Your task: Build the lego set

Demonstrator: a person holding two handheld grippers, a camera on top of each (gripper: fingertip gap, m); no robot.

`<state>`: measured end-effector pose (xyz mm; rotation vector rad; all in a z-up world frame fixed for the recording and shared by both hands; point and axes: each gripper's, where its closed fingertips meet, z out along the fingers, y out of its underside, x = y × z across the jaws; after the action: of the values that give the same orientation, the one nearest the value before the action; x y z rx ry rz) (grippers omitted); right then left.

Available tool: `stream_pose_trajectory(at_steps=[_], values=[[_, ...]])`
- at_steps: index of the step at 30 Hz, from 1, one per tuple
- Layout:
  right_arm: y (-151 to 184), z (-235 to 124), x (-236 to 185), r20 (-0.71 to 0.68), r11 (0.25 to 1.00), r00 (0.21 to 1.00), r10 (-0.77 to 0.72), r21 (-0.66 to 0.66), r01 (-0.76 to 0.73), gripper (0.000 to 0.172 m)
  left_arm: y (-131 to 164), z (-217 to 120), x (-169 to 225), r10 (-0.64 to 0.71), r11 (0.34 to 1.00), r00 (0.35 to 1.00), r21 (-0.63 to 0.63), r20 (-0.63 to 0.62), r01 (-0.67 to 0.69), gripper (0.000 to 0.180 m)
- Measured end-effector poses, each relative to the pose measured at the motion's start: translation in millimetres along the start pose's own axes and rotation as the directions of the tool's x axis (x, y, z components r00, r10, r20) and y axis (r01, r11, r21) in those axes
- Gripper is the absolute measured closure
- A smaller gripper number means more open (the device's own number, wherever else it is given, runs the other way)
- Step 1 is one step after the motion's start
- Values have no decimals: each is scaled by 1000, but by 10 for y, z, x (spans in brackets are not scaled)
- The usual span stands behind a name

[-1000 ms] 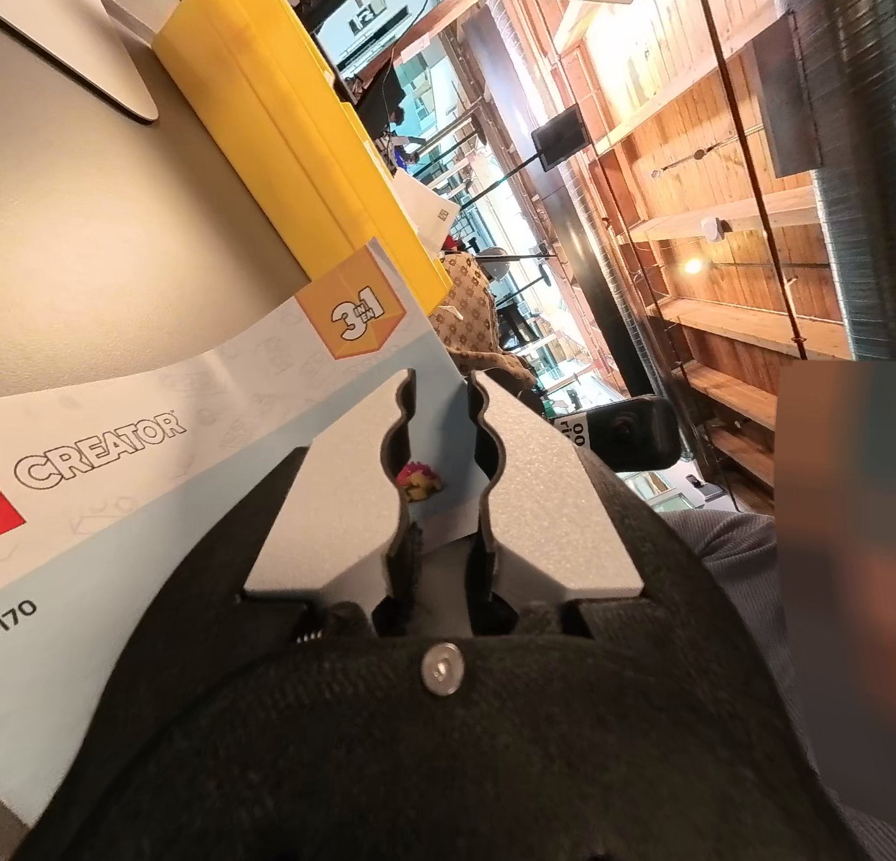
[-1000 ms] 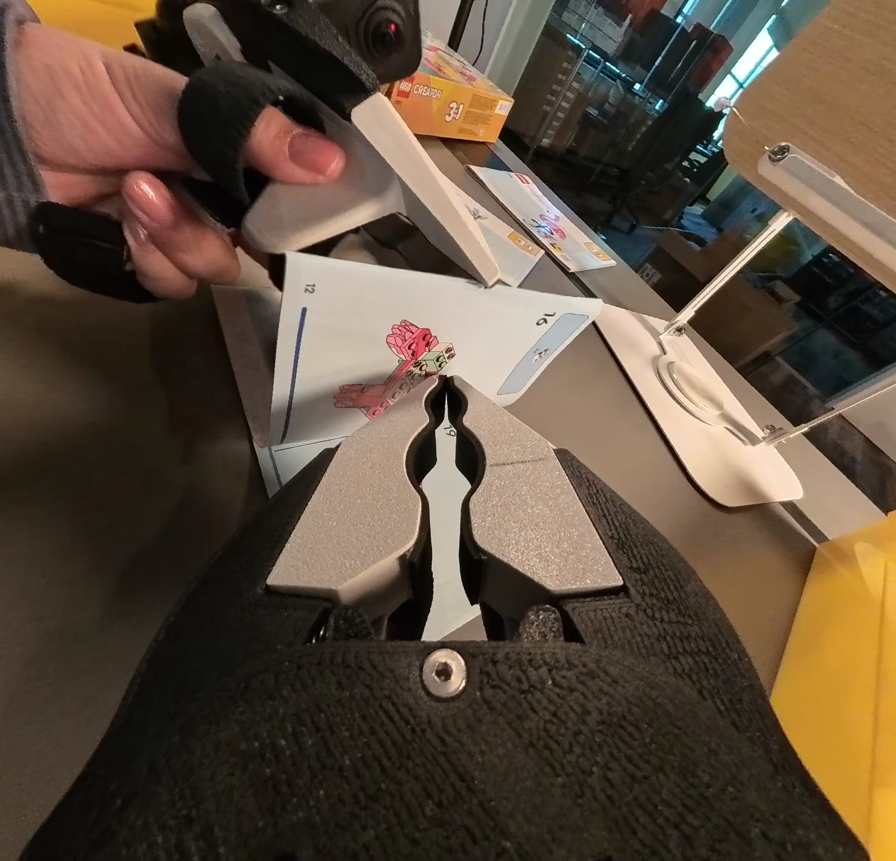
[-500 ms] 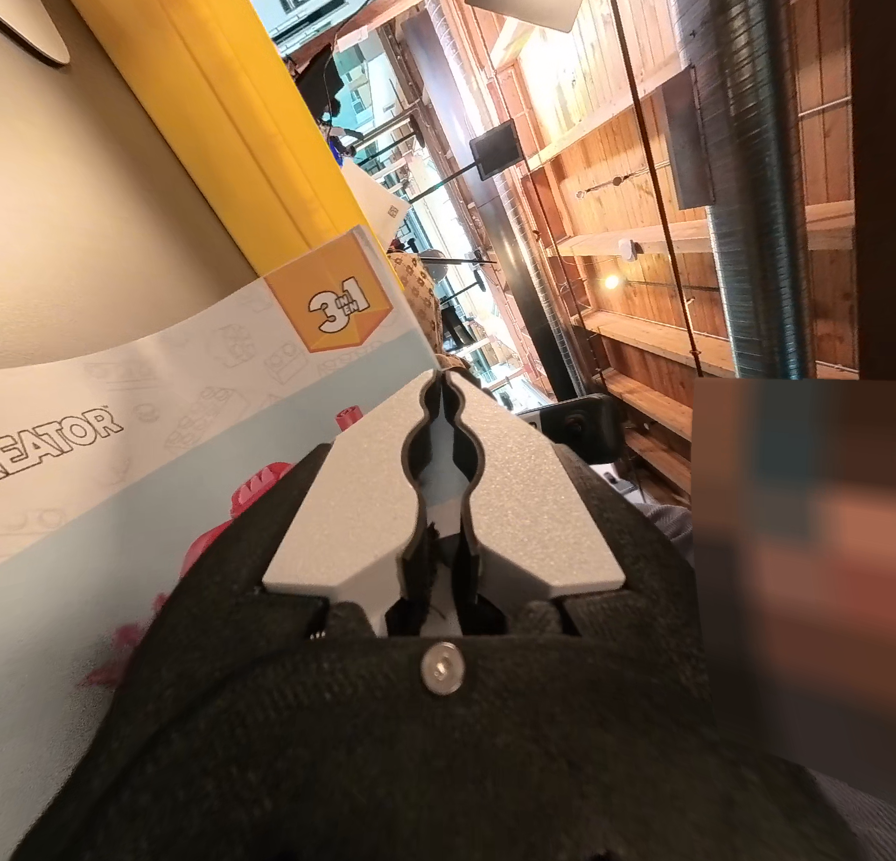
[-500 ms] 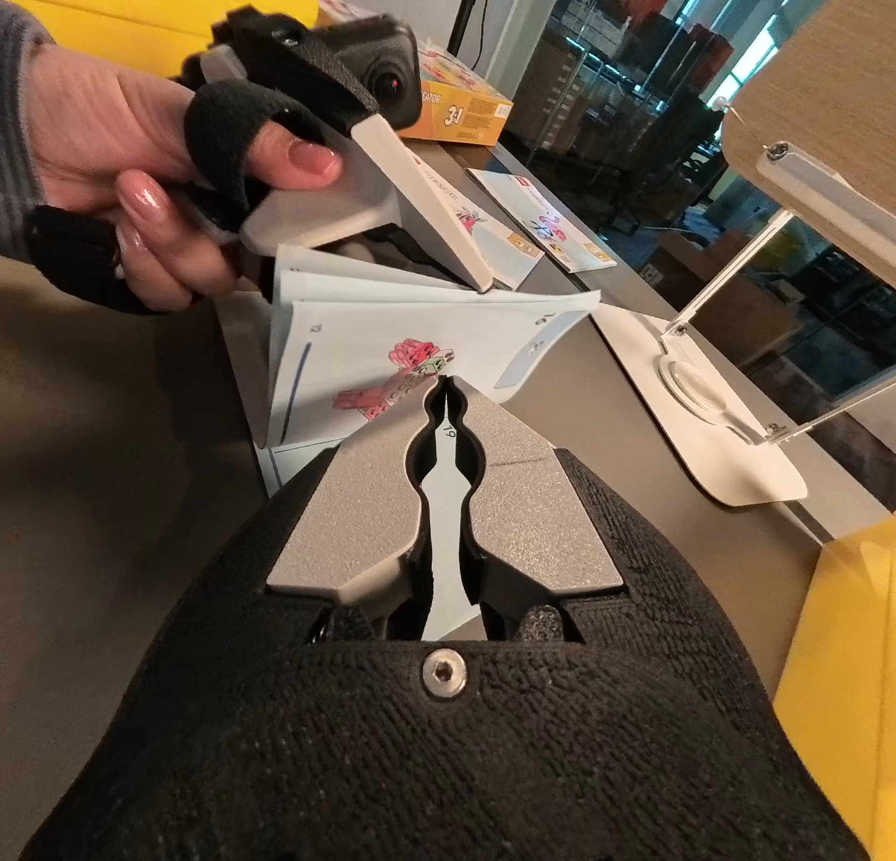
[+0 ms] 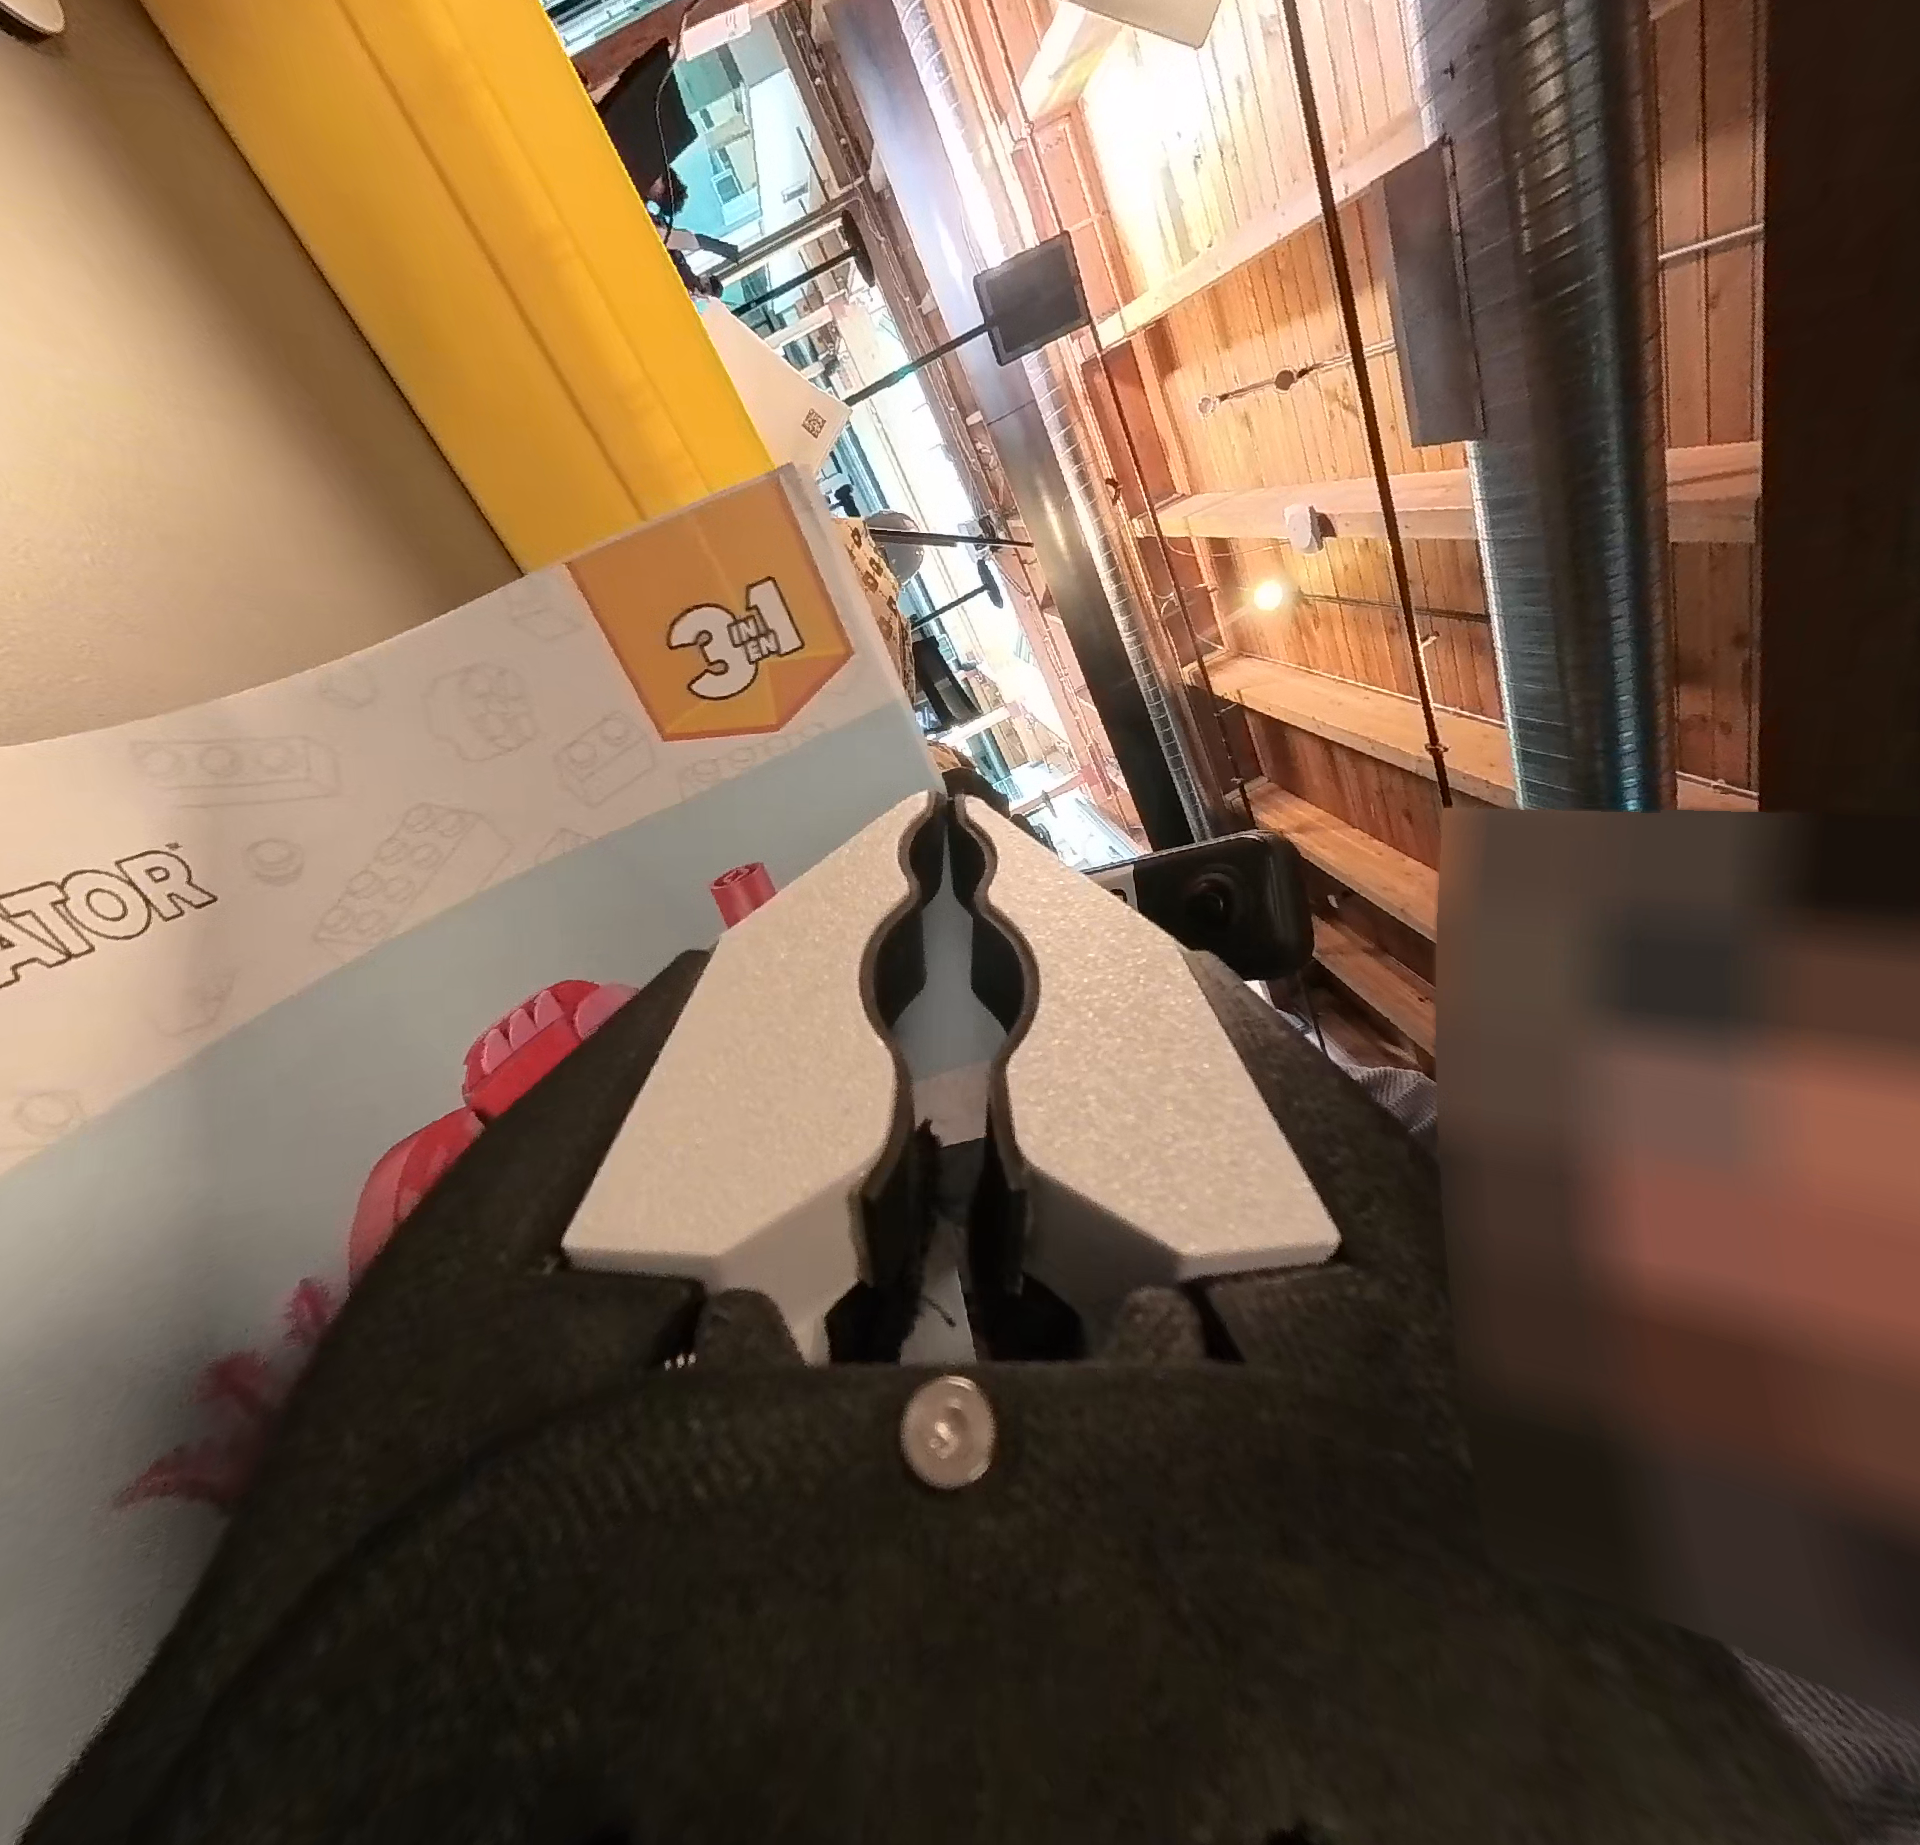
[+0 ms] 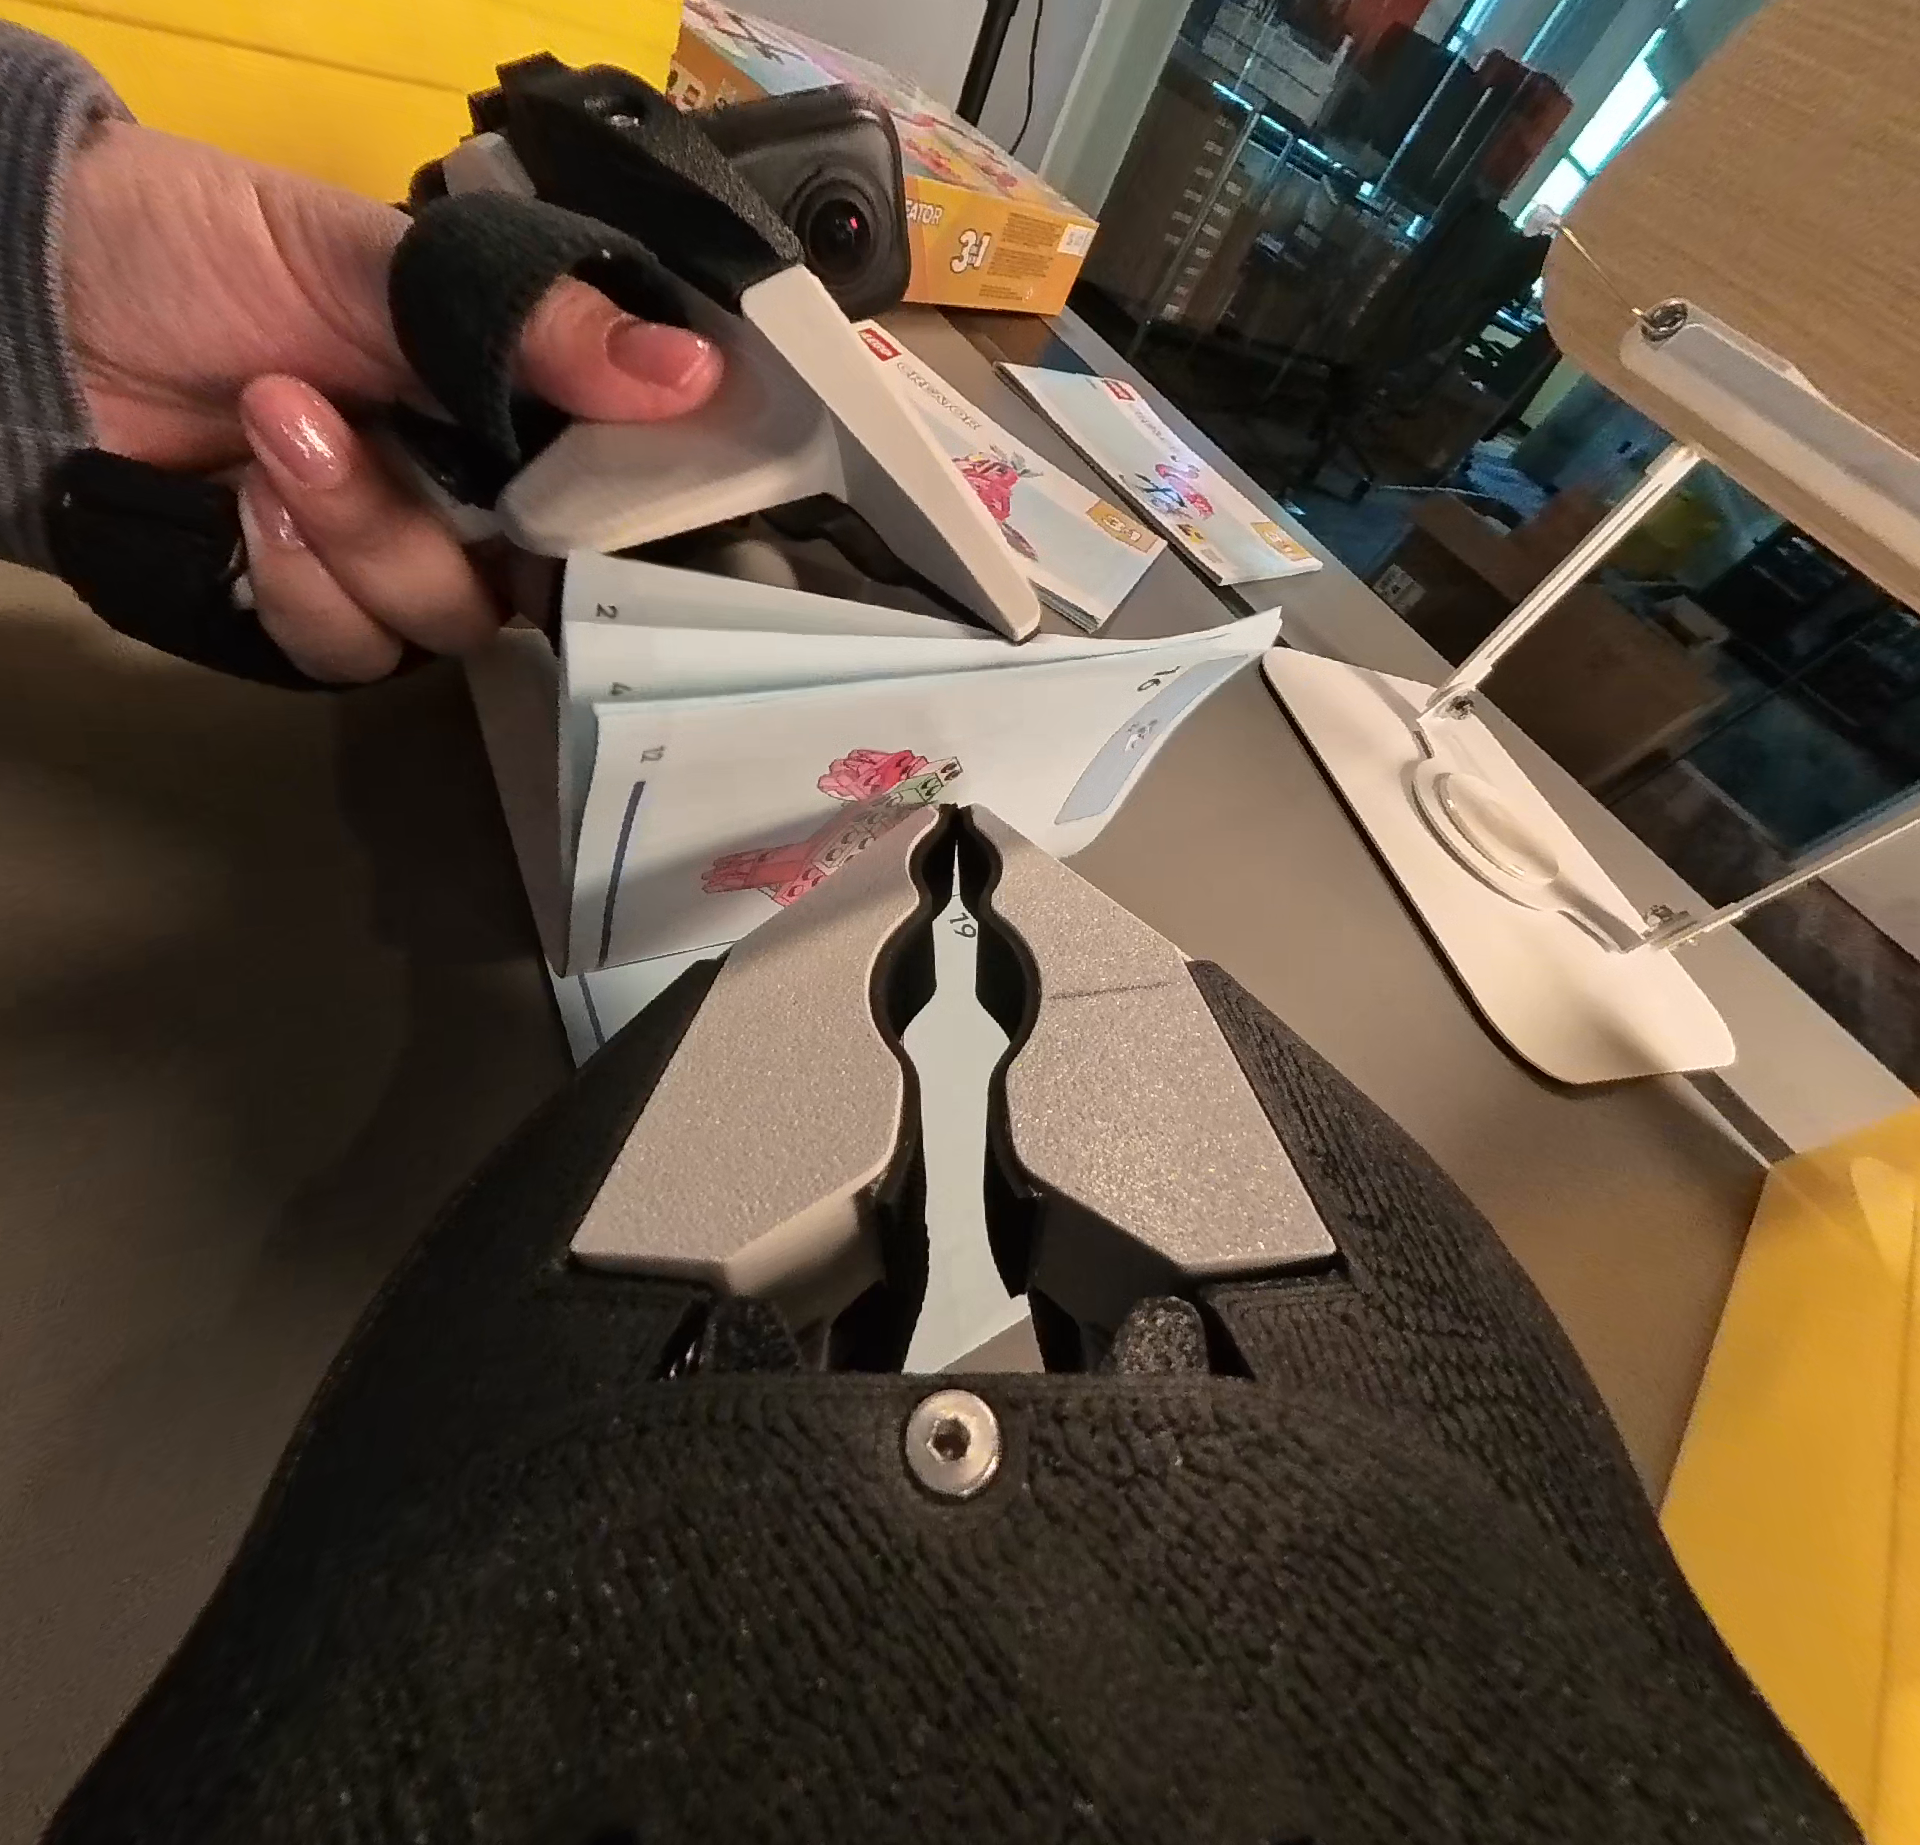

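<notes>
An instruction booklet [image 6: 831, 746] lies open on the grey-brown table [image 6: 208, 964]. My left gripper [image 5: 943, 806] is shut on the edge of the booklet's front cover [image 5: 364, 860], and light blue paper shows between its fingers. In the right wrist view the left gripper [image 6: 1023, 623], held by a hand [image 6: 260, 341], lifts the cover and upper pages, which fan apart. My right gripper [image 6: 958, 816] is shut, its tips together over the lower open page with a pink brick drawing. I cannot tell whether it touches the page. The right gripper's camera [image 5: 1216, 891] shows past the left fingertips.
Yellow bins stand at the back left [image 6: 312, 19] and near right [image 6: 1818, 1380]; one also shows in the left wrist view [image 5: 468, 185]. An orange toy box [image 6: 997, 247], two more booklets [image 6: 1039, 507] [image 6: 1195, 476] and a white lamp base [image 6: 1507, 912] are on the table. About 5 cm separates my left fingertips from my right.
My left jaws closed on the cover's edge and raised it, so the upper pages lifted and fanned apart. My right gripper stayed shut in place over the lower page.
</notes>
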<state>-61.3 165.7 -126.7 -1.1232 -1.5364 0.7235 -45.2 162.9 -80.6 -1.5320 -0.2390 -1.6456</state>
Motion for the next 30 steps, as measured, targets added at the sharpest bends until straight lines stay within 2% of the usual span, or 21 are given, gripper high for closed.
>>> stream_pose_trajectory(at_steps=[8, 13, 15, 17, 20, 22, 26, 30], values=[[26, -21, 61, -16, 1000, 1000, 24, -7, -24, 172, 13, 10, -16, 20, 1000, 999, -9, 31, -20, 180], [59, -147, 411, -94, 952, 948, 306, 41, -303, 170, 13, 10, -57, 27, 1000, 998, -8, 51, -27, 180], [-10, -232, 494, -63, 924, 924, 377, 101, -369, 167, 3, 3, -60, 29, 1000, 998, -2, 57, -29, 180], [-176, -321, 451, 46, 902, 918, 393, 174, -395, 164, -8, -2, -56, 30, 1000, 998, 5, 58, -31, 180], [-446, -444, 237, 224, 894, 919, 323, 247, -374, 157, -8, 2, -79, 41, 999, 996, 10, 76, -42, 180], [-523, -471, 30, 290, 924, 930, 226, 238, -299, 151, -7, 5, -84, 45, 999, 996, 10, 80, -46, 180], [-559, -462, -417, 353, 971, 935, -3, 225, -82, 145, 34, 17, -134, 63, 998, 992, -18, 106, -61, 180], [-434, -398, -570, 349, 987, 931, -107, 148, 58, 143, 59, 45, -150, 81, 996, 990, -43, 120, -76, 180]])
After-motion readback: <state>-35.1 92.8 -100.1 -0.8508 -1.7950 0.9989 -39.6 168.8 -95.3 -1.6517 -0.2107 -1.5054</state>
